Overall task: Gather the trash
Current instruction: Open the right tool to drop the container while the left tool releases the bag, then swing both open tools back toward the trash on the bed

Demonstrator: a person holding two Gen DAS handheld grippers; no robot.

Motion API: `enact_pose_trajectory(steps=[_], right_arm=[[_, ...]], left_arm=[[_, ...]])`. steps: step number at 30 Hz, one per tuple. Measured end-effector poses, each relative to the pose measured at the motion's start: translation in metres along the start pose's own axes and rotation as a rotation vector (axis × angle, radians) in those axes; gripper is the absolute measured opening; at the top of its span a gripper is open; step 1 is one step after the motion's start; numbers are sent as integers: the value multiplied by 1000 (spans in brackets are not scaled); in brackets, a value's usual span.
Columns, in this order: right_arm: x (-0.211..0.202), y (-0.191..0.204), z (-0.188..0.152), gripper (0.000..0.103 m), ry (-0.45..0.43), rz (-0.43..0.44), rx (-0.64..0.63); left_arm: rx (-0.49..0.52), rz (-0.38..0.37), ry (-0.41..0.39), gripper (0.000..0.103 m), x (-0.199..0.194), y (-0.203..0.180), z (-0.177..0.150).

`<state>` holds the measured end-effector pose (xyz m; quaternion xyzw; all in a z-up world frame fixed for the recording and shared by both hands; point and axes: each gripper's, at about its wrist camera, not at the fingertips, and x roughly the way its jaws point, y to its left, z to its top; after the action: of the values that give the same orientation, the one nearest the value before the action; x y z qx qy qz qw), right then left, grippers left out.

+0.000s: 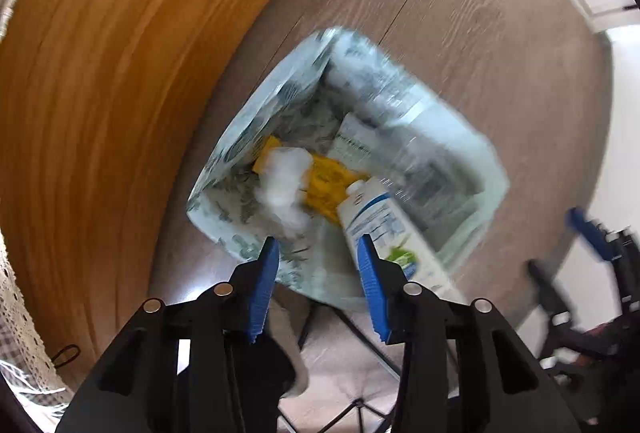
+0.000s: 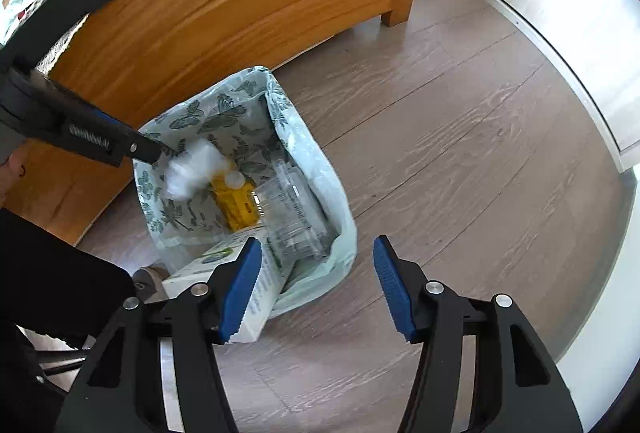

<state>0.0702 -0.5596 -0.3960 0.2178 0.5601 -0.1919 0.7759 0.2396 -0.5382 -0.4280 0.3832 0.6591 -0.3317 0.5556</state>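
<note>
Trash bag [image 2: 324, 193]: butterfly-print liner, mouth spread wide on the wood floor [image 2: 460, 137], centre of both views, so items drop straight in.
Left gripper [image 1: 318, 253]: poised directly above the bag mouth; fingers released, parted, nothing pinched.
White crumpled wad [image 1: 286, 189]: blurred, just below those fingers, apparently falling into the bag.
Right gripper [image 2: 318, 253]: fingers spread, empty, beside the bag's near edge.
Milk carton [image 2: 240, 293]: leaning over the rim, lower centre, not fully inside.
Yellow packet [image 2: 236, 203]: lying at the bottom.

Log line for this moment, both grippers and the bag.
left gripper: open, above bag | right gripper: open, empty | trash bag: on floor, holds carton, white wad, yellow packet
</note>
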Motion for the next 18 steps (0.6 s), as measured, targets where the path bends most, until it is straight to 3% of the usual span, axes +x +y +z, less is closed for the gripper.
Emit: enact_pose_trajectory(steps=[3,11,18], right_arm=[[4,12,-1,56,13,21,-27],[-7,32,5,56,-5,42,-53],[-22,49,17,56,-38,11,-98]], left_arm=[[1,-15,-58,53,-18,1,-4],[-78,-72,-99,54,-48,20,-18],[-103,-49,-110,54,-55,28,-31]])
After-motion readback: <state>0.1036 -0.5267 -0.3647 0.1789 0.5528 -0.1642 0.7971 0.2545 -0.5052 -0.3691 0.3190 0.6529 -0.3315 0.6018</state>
